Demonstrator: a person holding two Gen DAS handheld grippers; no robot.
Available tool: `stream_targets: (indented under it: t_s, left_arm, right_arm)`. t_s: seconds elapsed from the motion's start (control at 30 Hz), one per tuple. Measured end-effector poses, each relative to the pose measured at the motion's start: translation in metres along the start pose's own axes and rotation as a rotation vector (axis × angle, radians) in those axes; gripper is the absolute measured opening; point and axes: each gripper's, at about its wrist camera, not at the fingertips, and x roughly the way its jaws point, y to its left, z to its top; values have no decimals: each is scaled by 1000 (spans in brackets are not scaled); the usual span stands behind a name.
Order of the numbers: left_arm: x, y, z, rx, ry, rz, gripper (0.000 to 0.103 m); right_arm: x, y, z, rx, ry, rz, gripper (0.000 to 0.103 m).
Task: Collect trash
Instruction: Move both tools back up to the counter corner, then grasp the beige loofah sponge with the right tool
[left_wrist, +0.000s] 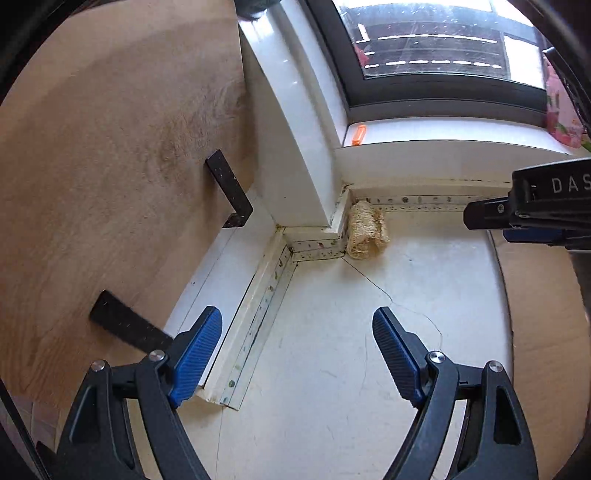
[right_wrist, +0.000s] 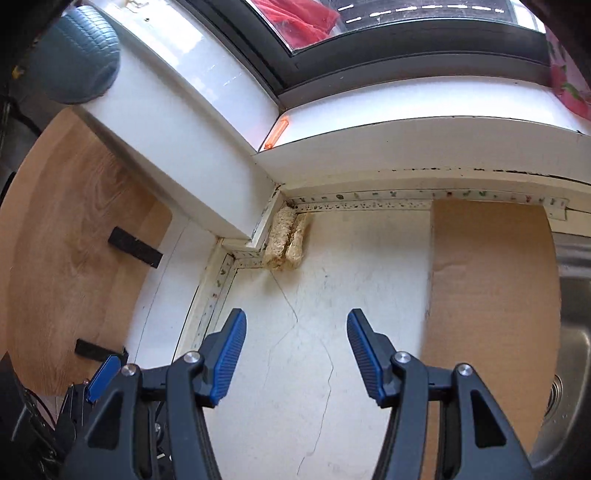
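Surface: your white surface (right_wrist: 332, 295) is scuffed, with thin cracks running across it, under a dark-framed window (right_wrist: 406, 48).
Sponge: a straw-coloured fibrous sponge (left_wrist: 367, 232) lies in the back corner, touching the speckled edge trim (right_wrist: 369, 203).
Orange item: a small orange object (left_wrist: 358, 133) rests on the window sill (right_wrist: 424, 129); you cannot tell what it is.
Cardboard: a brown sheet (right_wrist: 487, 295) lies flat at the right, beside a steel sink (right_wrist: 572, 332).
Wood panel: a board (left_wrist: 92, 166) with two black brackets (left_wrist: 231, 188) stands at the left.
Left gripper (left_wrist: 297, 356): your fingers stand apart, nothing between them.
Right gripper (right_wrist: 295, 356): your fingers stand apart, empty above the surface.
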Motion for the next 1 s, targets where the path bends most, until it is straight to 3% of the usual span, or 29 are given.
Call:
stream_targets:
  t_s: [0.17,0.43,0.6,0.9,0.93,0.97,1.0]
  left_arm:
    - [51,-16,15,-10,23,100,81]
    - [94,-19,25,-41,40,209,66]
    - [106,-11,26,-90,55,220,59]
    - [106,-7,21,-65,53,235,59]
    - [106,-5,20,-68,55,234,59]
    - [105,-3,20,-73,58,233,59]
    - [104,-2,19,-78,62,231,59]
  right_arm:
    - [61,-19,23,48,55,55,57]
    - [131,-29,39,115,68,132,57]
    - [157,-26,49,132,56,143,57]
    - [182,-14,52,126,63,211,57]
    - [184,-11,51,114,67,213,51]
    - [186,-7,50,95,69,210,36]
    - [187,-3,49,72,74,207,36]
